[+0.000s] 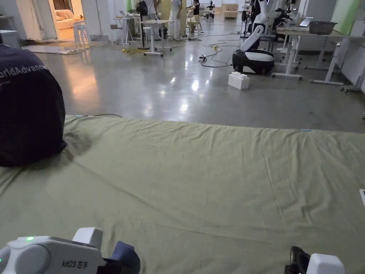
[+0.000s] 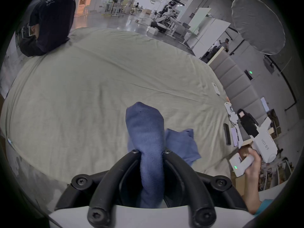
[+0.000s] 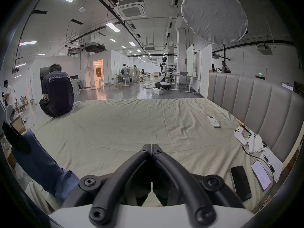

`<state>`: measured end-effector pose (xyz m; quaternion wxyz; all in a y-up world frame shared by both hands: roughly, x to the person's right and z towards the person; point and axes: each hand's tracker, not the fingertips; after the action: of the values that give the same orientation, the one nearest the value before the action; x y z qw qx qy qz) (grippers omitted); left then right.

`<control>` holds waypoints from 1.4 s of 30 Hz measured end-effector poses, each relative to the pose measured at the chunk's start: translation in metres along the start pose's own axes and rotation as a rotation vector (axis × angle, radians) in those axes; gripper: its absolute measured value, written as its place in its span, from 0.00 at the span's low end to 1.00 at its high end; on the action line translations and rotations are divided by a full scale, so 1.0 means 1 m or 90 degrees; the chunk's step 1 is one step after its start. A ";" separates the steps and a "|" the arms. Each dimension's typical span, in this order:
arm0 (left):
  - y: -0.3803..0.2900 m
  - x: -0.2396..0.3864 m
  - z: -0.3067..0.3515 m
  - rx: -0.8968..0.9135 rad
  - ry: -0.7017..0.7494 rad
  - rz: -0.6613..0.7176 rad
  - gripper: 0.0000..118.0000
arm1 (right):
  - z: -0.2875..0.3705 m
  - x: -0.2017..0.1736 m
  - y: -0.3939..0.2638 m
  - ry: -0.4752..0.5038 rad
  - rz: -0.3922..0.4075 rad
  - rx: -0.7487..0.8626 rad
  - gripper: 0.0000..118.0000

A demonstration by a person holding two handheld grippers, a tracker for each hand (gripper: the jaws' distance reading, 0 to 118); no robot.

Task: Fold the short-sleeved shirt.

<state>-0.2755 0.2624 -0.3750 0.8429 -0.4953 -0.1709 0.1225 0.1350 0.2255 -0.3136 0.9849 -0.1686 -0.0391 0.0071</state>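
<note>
Nearest, the left gripper [image 2: 151, 152] has its jaws clamped on a bunched fold of the blue shirt [image 2: 146, 132], which stands up between them and spills to one side over the near edge of the bed [image 2: 82, 91]. Holding it bunched like this looks like carrying, to bring the shirt onto the sheet for spreading; no folding seems done yet. The right gripper [image 3: 151, 146] has its jaws pressed together on nothing, seemingly kept free to take a second corner. Beside it along the headboard [image 3: 263, 103] lie phones [image 3: 241, 182] and a remote [image 3: 213, 121], out of the working area. At the far corner a person [image 3: 57, 91] sits facing away.
</note>
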 end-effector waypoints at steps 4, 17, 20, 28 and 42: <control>-0.005 0.031 -0.023 -0.018 -0.034 0.019 0.14 | 0.000 0.003 -0.003 -0.001 -0.005 -0.005 0.00; -0.034 0.111 -0.137 -0.082 -0.038 0.019 0.14 | -0.001 0.012 -0.004 -0.013 -0.010 -0.011 0.00; -0.040 0.115 -0.155 -0.088 -0.031 0.026 0.14 | 0.000 0.014 -0.005 -0.017 -0.009 -0.012 0.00; -0.037 0.097 -0.135 -0.079 -0.162 0.081 0.56 | 0.001 0.016 -0.006 -0.019 -0.005 -0.015 0.00; -0.059 0.098 -0.157 -0.112 -0.151 0.037 0.17 | 0.002 0.009 -0.008 -0.013 -0.005 -0.022 0.00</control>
<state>-0.1200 0.1466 -0.3778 0.7662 -0.5541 -0.2649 0.1892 0.1443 0.2192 -0.3083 0.9813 -0.1857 -0.0500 0.0039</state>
